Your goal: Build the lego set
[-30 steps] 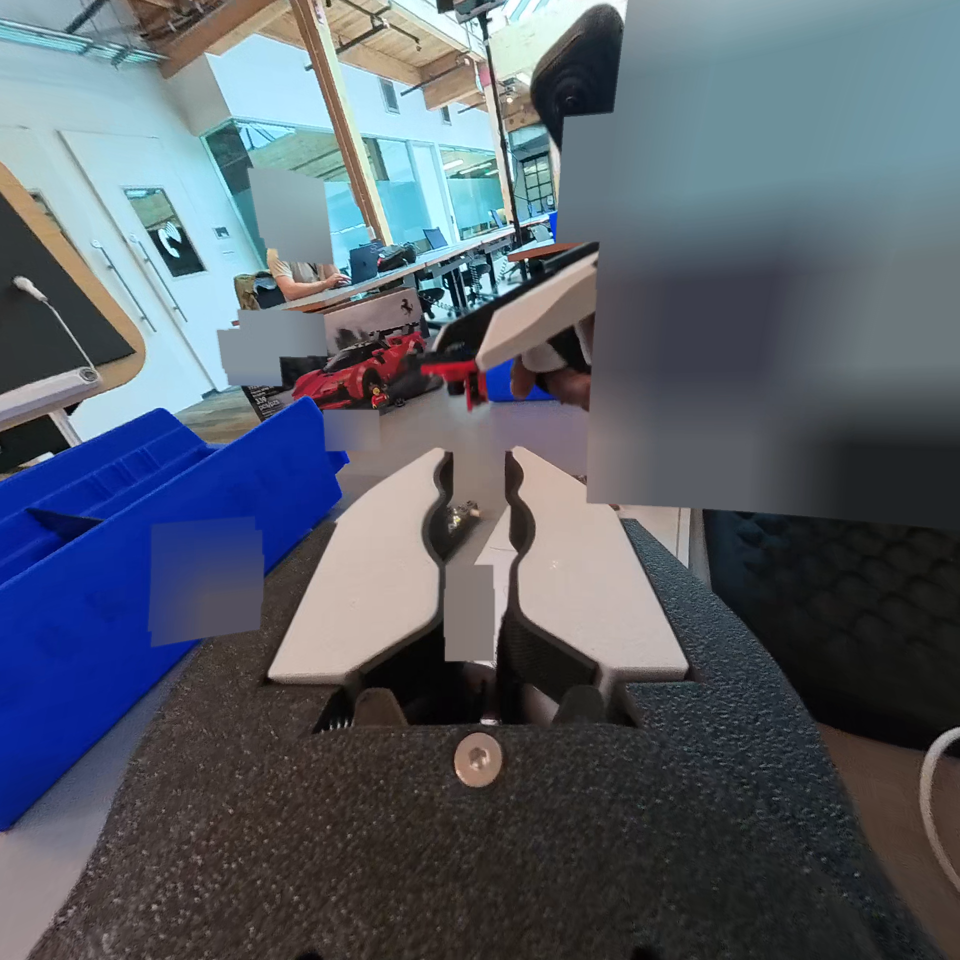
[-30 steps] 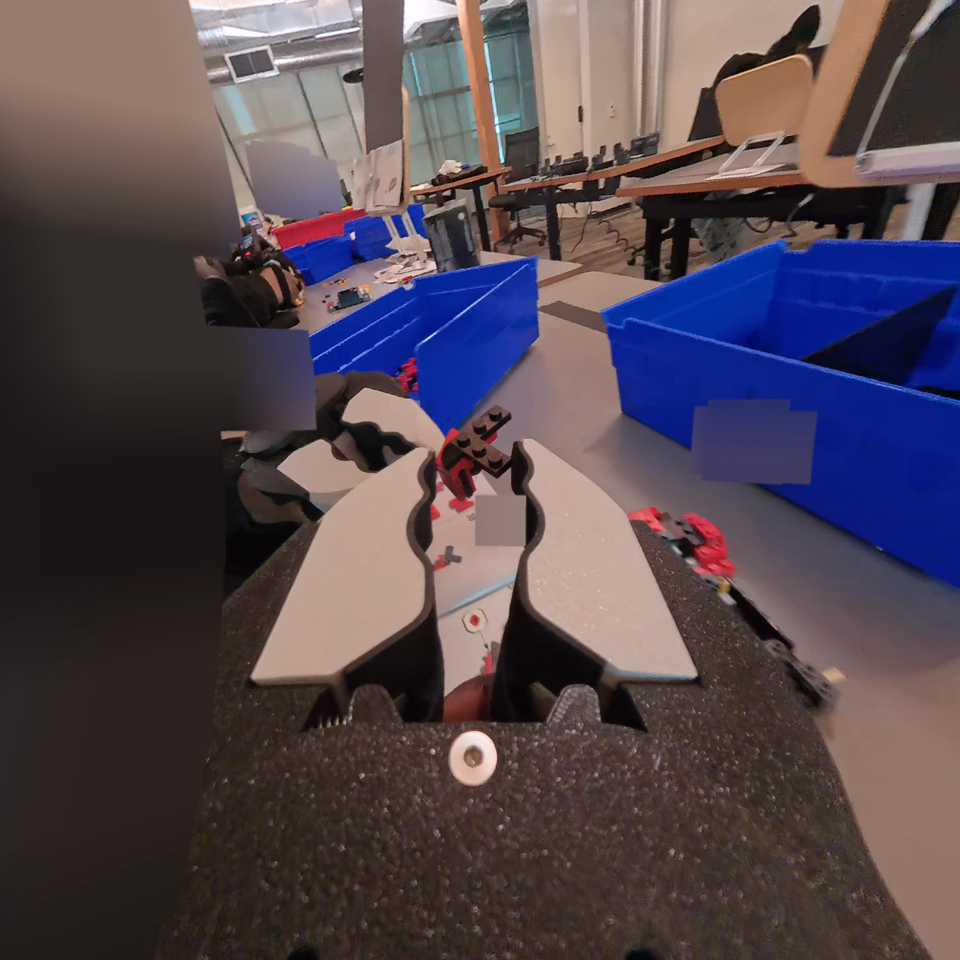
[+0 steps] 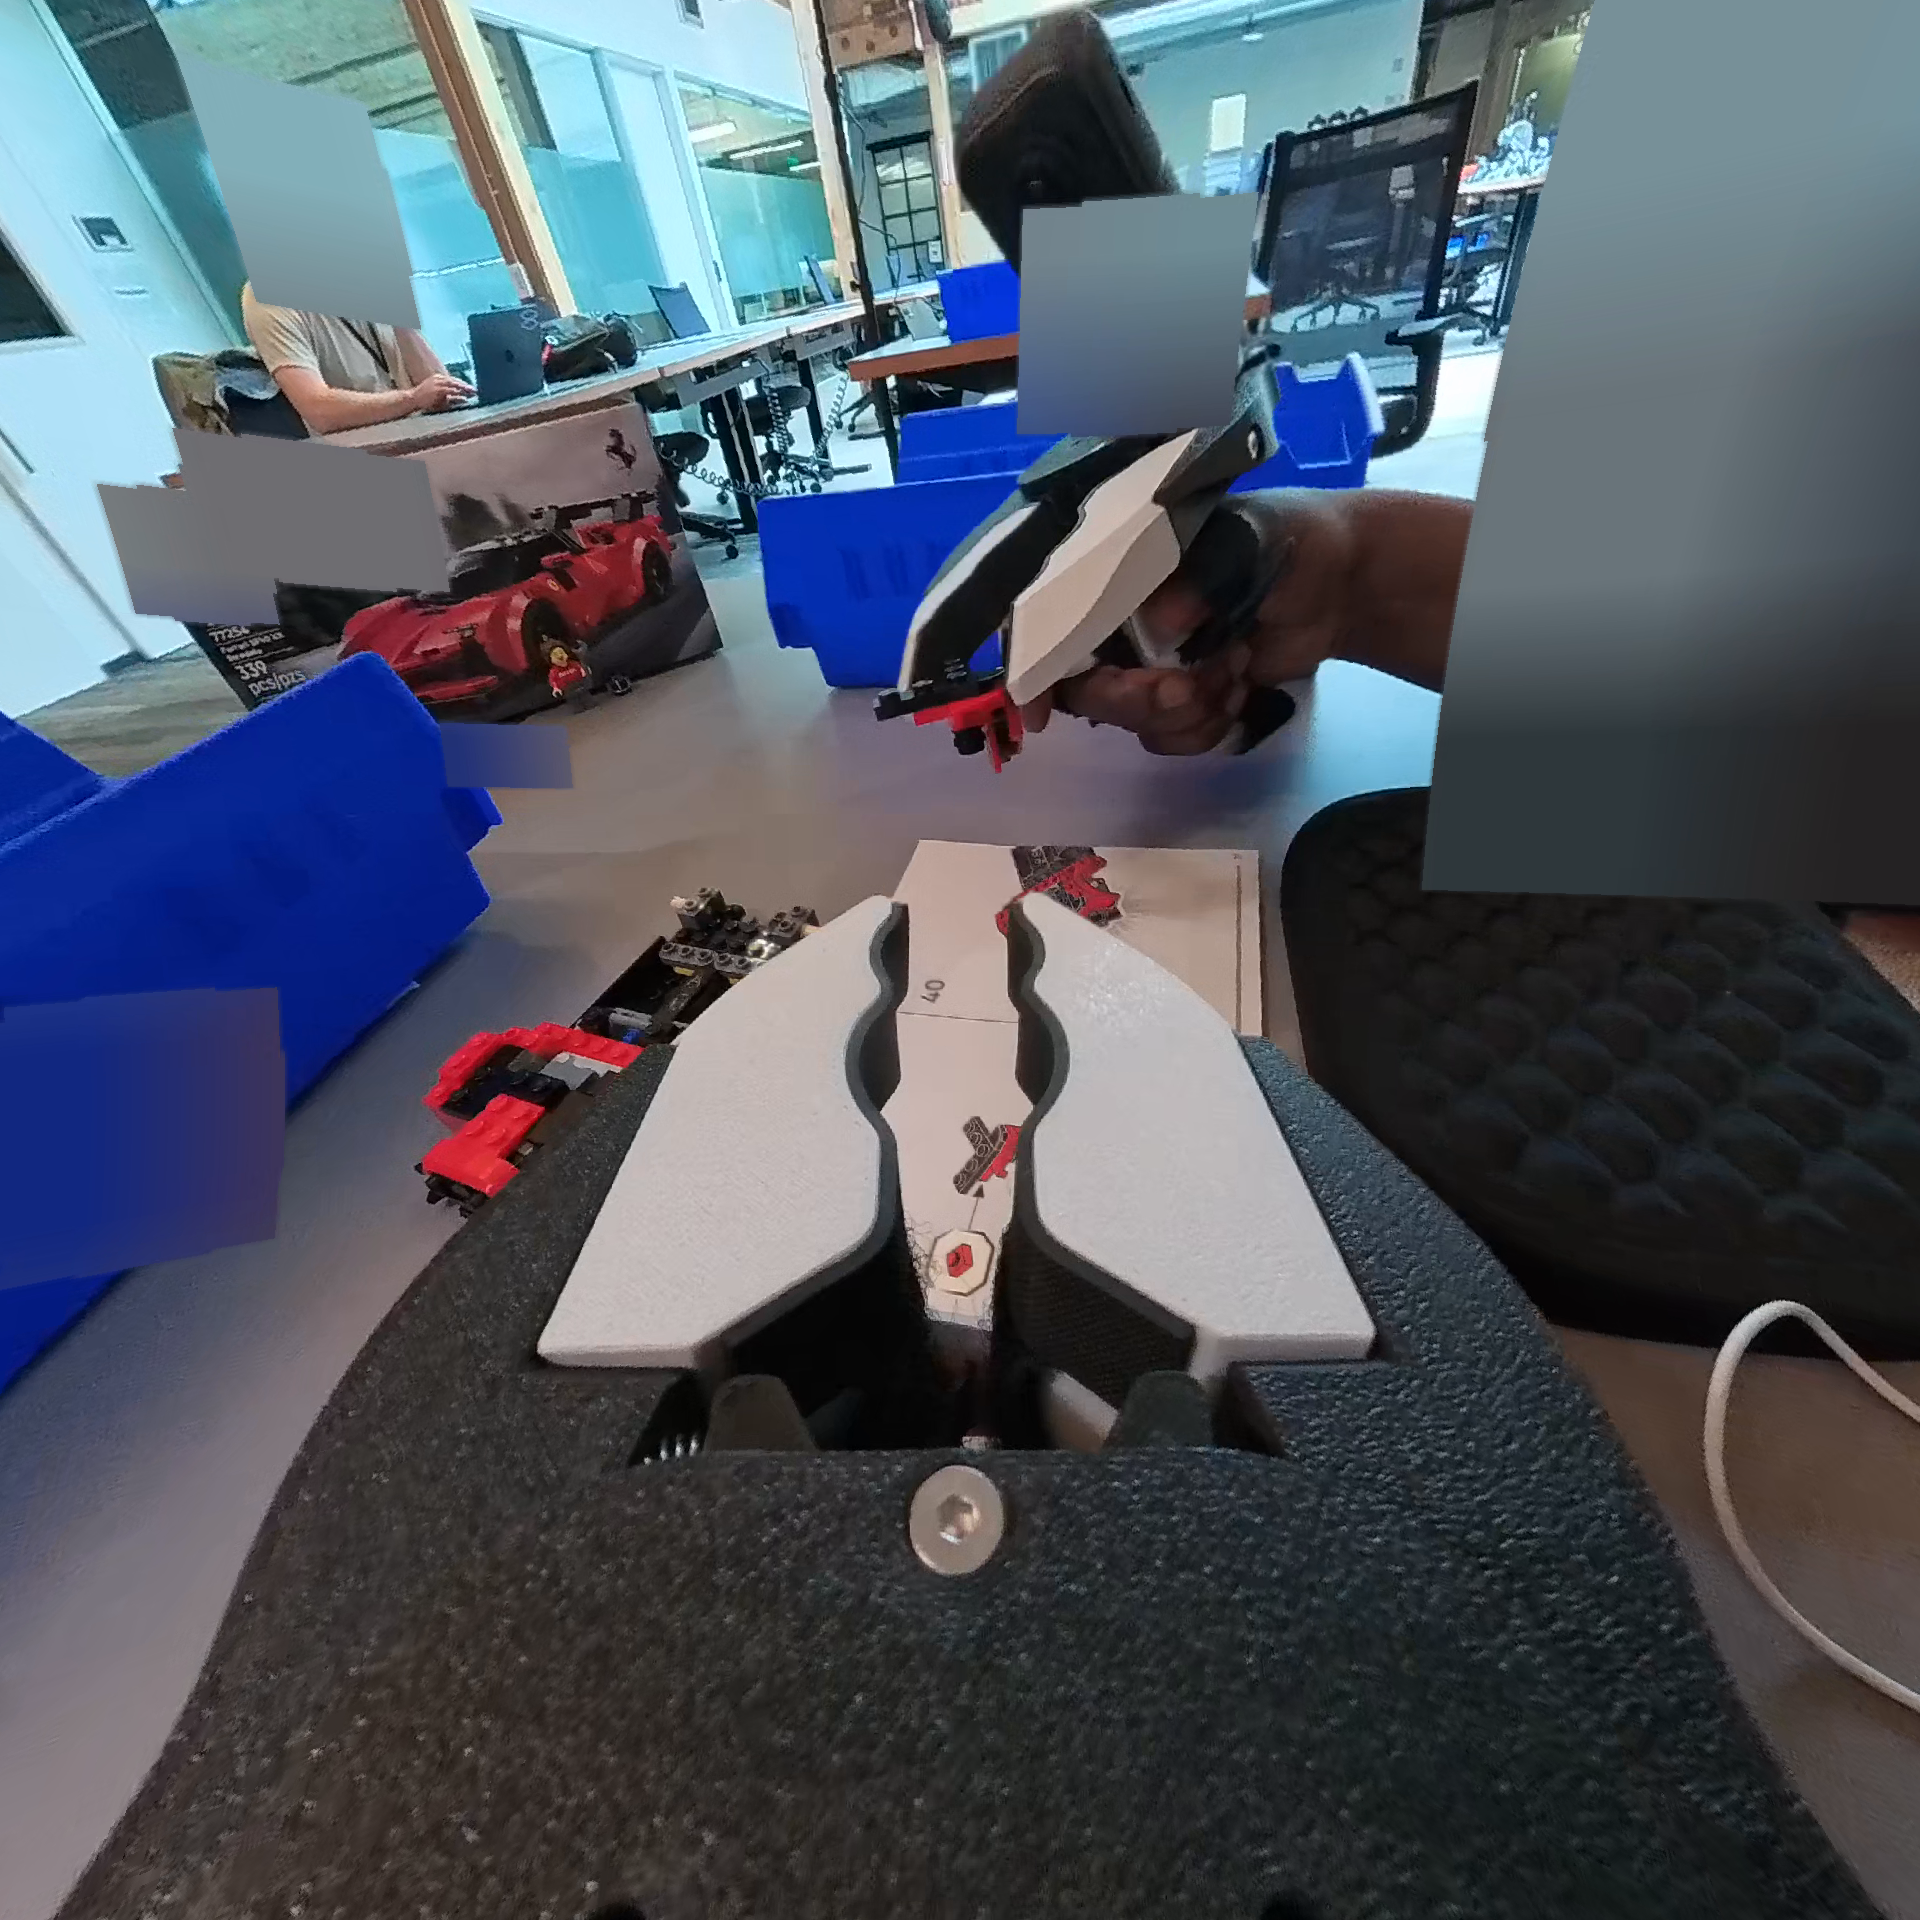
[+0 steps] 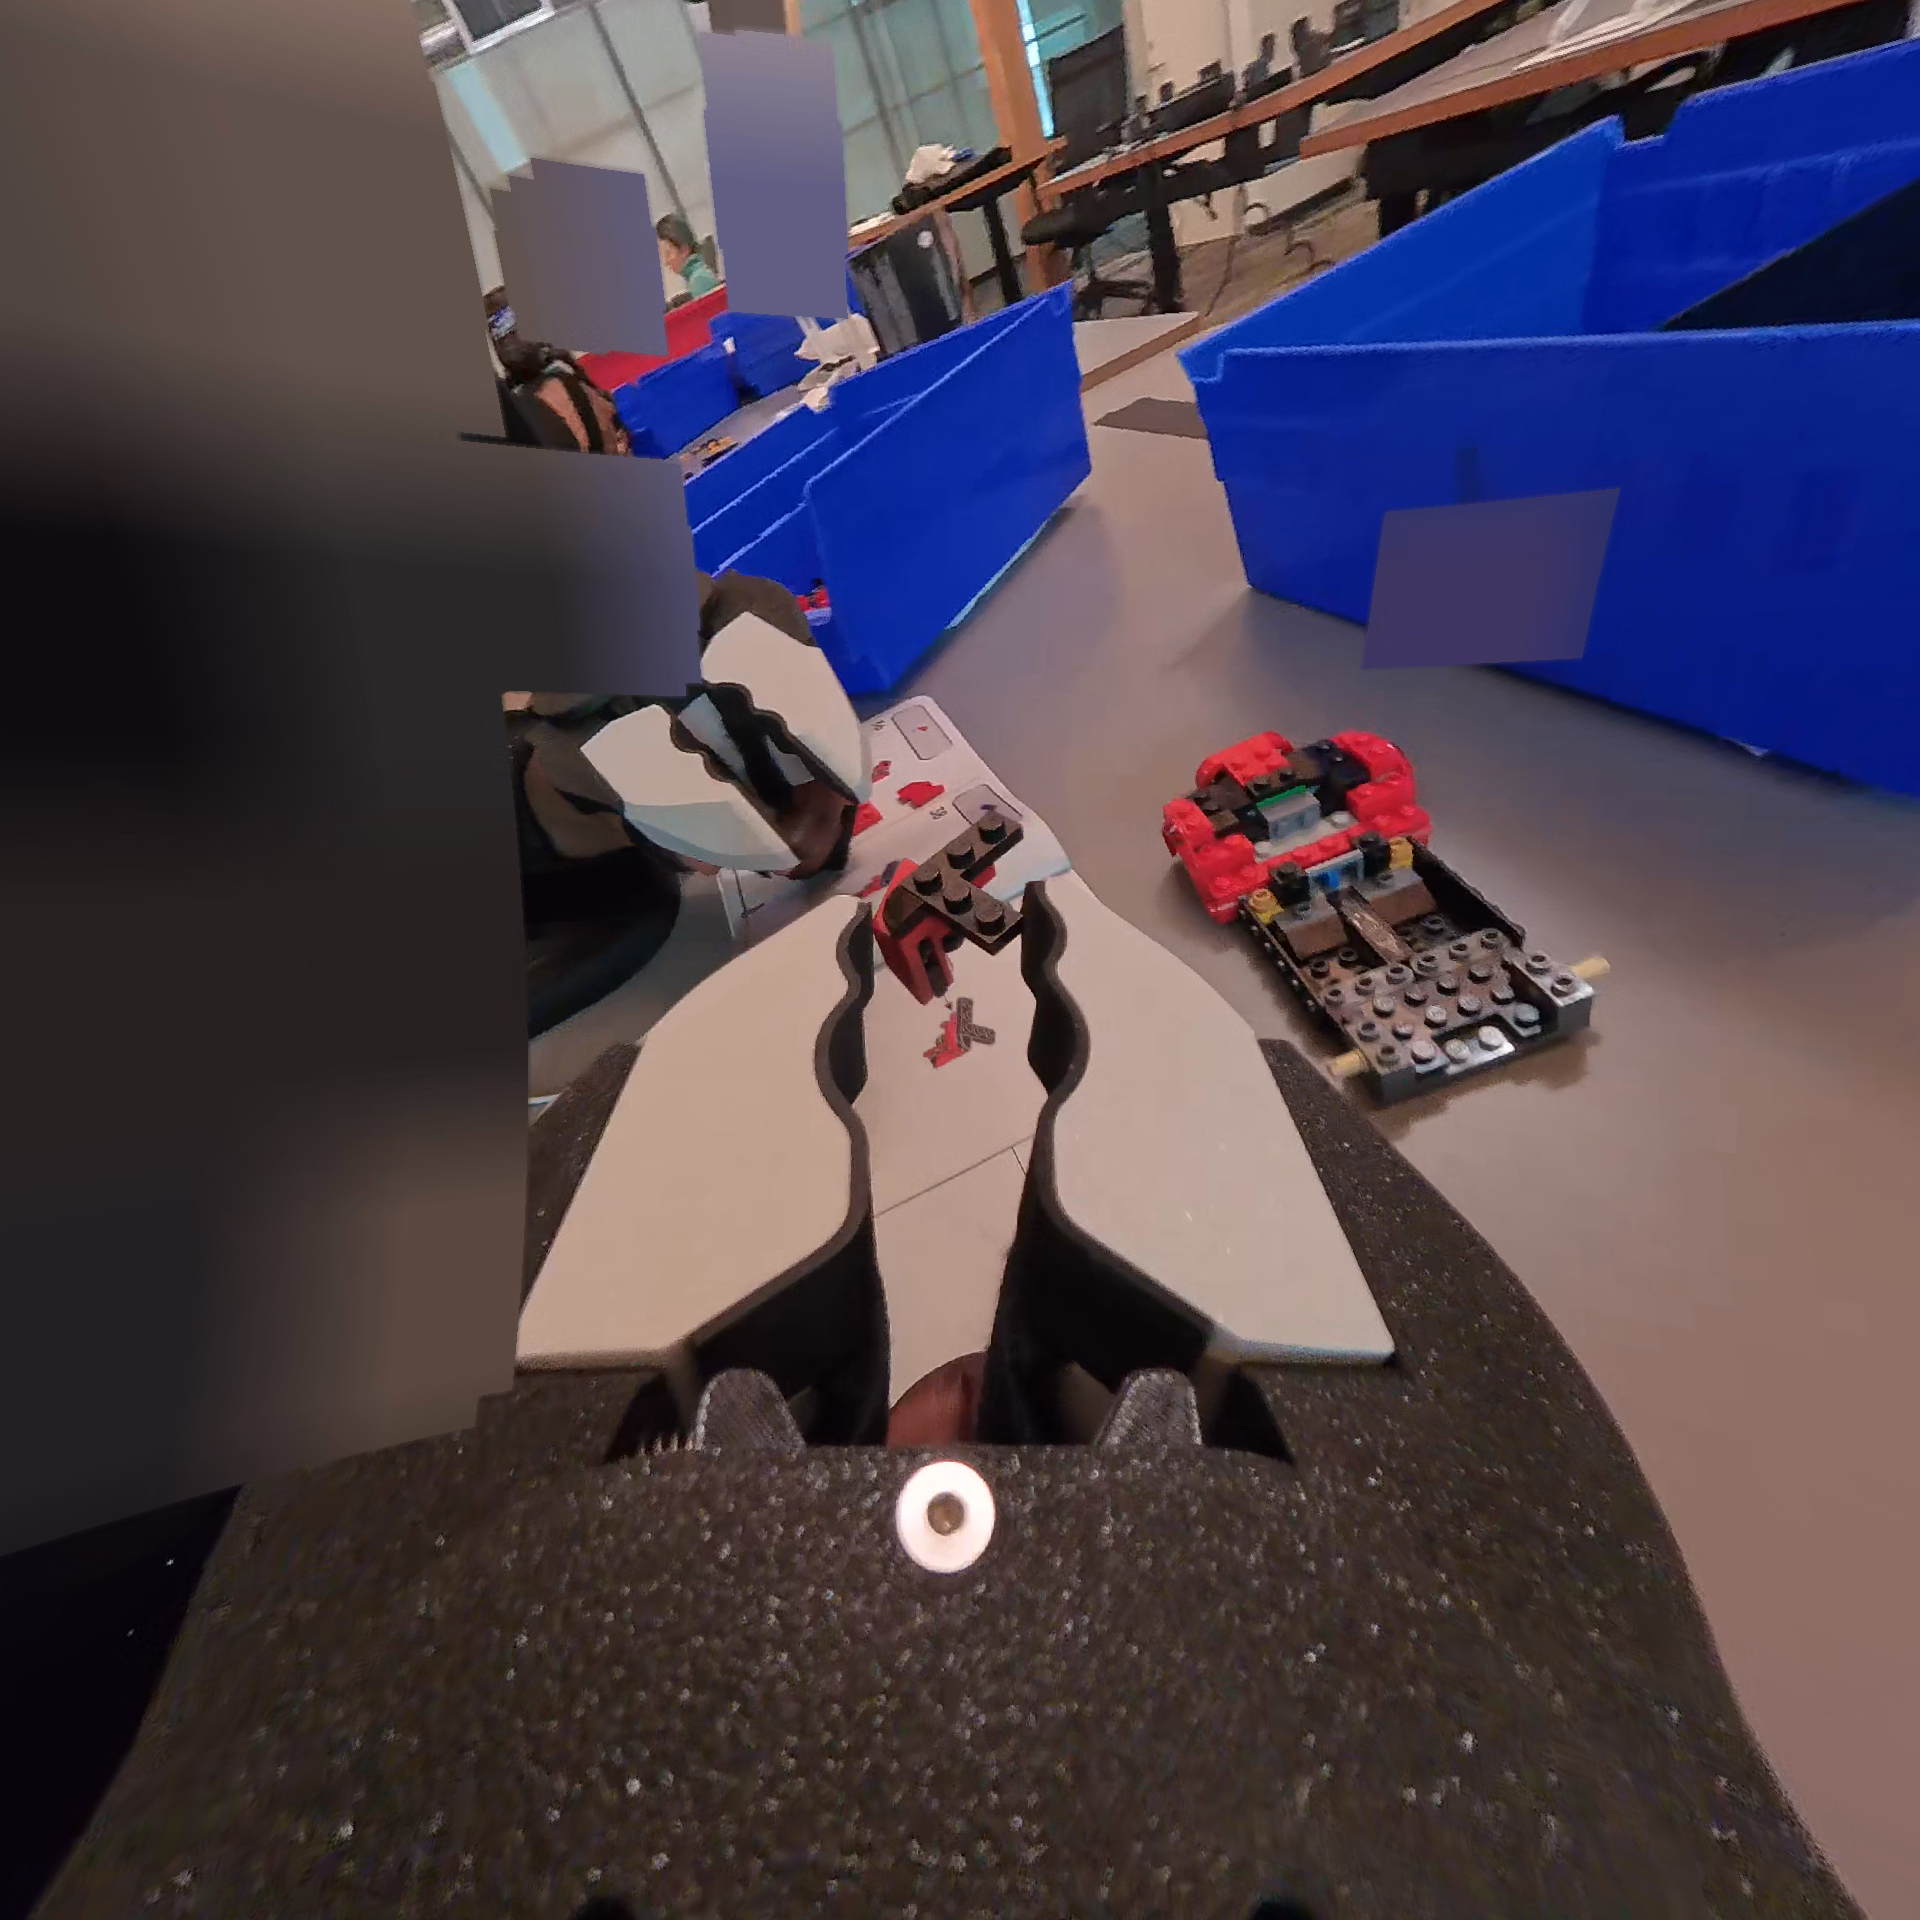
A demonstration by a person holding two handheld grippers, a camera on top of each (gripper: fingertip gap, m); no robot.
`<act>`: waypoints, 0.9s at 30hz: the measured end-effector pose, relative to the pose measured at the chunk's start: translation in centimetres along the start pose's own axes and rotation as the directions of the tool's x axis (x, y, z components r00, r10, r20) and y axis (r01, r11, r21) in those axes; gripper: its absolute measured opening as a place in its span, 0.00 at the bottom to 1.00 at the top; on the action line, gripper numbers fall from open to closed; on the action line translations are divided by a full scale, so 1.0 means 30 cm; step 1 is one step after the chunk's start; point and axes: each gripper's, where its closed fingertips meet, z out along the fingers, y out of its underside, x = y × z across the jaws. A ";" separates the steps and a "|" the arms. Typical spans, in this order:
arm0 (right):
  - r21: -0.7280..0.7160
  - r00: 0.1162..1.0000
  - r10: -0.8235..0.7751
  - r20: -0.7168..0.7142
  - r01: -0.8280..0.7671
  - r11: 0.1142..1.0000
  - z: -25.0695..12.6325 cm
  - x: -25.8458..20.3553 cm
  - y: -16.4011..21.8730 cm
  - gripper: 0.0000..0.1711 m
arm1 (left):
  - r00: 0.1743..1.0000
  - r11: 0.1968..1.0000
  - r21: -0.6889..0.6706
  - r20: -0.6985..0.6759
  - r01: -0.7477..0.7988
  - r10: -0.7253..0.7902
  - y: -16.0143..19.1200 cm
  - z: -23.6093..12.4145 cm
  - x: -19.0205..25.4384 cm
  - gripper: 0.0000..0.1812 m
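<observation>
Left of the instruction booklet (image 4: 940, 1101) the left gripper (image 3: 956, 920) hung empty, its jaws parted. Above the booklet the right gripper (image 4: 951, 914) clenched a small black-and-red sub-assembly (image 4: 951, 899). To the booklet's right lay the half-built car (image 4: 1361, 904); judging by this, a sub-assembly step was underway, and next it needed carrying to the car and pressing on.

- Glass partition walls (image 3: 665, 187) with wooden posts (image 3: 488, 156) line the bright office.
- Long desks (image 3: 665, 364) and black office chairs (image 4: 1081, 229) stand behind the grey table (image 4: 1558, 1195).
</observation>
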 end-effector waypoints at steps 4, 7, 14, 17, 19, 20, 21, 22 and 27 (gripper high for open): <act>-0.031 0.997 -0.008 0.081 0.011 0.999 0.039 -0.010 -0.022 0.16 | 0.999 1.000 0.004 0.030 -0.012 0.011 -0.009 -0.016 -0.029 0.10; -0.099 0.989 -0.017 0.144 0.032 0.995 0.081 -0.001 -0.021 0.16 | 0.995 1.000 -0.015 0.098 -0.005 0.006 -0.004 -0.036 -0.082 0.09; -0.193 0.954 -0.102 0.283 0.161 0.968 0.149 0.076 -0.004 0.16 | 0.987 0.991 -0.114 0.156 0.065 -0.046 0.064 -0.036 -0.125 0.09; -0.193 0.946 -0.105 0.307 0.170 0.966 0.161 0.107 0.013 0.16 | 0.987 0.991 -0.123 0.154 0.061 -0.042 0.068 -0.034 -0.123 0.09; -0.193 0.945 -0.095 0.313 0.161 0.968 0.171 0.121 0.007 0.16 | 0.987 0.990 -0.123 0.156 0.064 -0.044 0.069 -0.034 -0.125 0.09; -0.191 0.944 -0.097 0.317 0.163 0.968 0.175 0.124 0.002 0.16 | 0.986 0.991 -0.119 0.158 0.065 -0.045 0.067 -0.035 -0.126 0.09; -0.187 0.944 -0.103 0.313 0.168 0.968 0.181 0.129 -0.005 0.16 | 0.985 0.991 -0.116 0.165 0.063 -0.043 0.064 -0.037 -0.130 0.09; -0.183 0.945 -0.110 0.307 0.172 0.968 0.187 0.134 -0.013 0.16 | 0.984 0.992 -0.115 0.175 0.058 -0.038 0.062 -0.040 -0.136 0.09; -0.184 0.950 -0.111 0.290 0.170 0.968 0.223 0.139 -0.035 0.16 | 0.969 0.988 -0.152 0.245 0.004 0.034 0.063 -0.061 -0.180 0.09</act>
